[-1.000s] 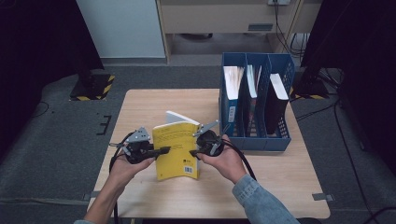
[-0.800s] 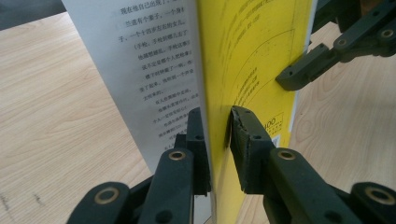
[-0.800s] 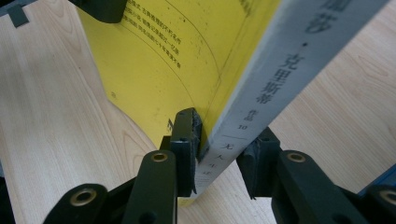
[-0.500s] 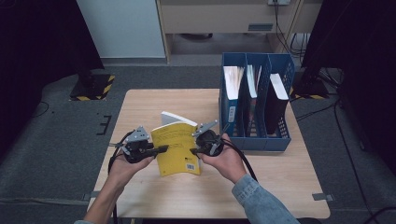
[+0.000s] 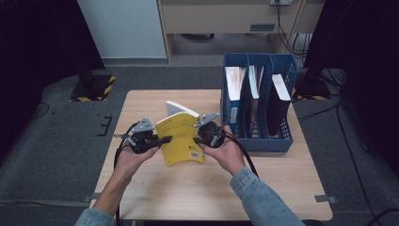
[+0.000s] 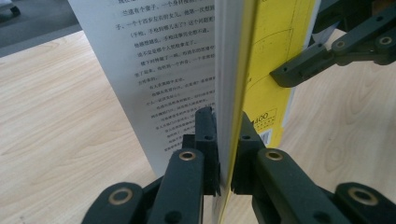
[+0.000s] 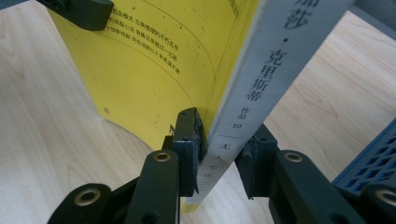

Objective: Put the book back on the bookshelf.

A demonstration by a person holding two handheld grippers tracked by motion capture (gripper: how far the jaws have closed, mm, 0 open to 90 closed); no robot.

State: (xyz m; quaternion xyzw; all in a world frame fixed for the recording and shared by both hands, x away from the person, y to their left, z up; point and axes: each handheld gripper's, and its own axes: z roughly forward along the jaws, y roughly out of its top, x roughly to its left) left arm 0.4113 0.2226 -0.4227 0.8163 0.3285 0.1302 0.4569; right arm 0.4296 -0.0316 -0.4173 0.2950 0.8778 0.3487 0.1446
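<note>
— Yellow is the cover of the book (image 5: 181, 139), yes? Where is it?

— In the centre of the high view, held above the wooden counter (image 5: 141, 188), between both grippers.

— How do the grippers stand?

— Left gripper (image 5: 160, 140) is closed on the page edge, cover and pages between its jaws. Right gripper (image 5: 197, 140) sits at the spine side; its jaws are closed on the grey spine.

— And farther back?

— Blue file rack (image 5: 256, 141) at the right of the frame, with books standing inside.

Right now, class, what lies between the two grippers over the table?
In the high view, the yellow book spans the gap between the left gripper and right gripper, both clamped on it.
</note>
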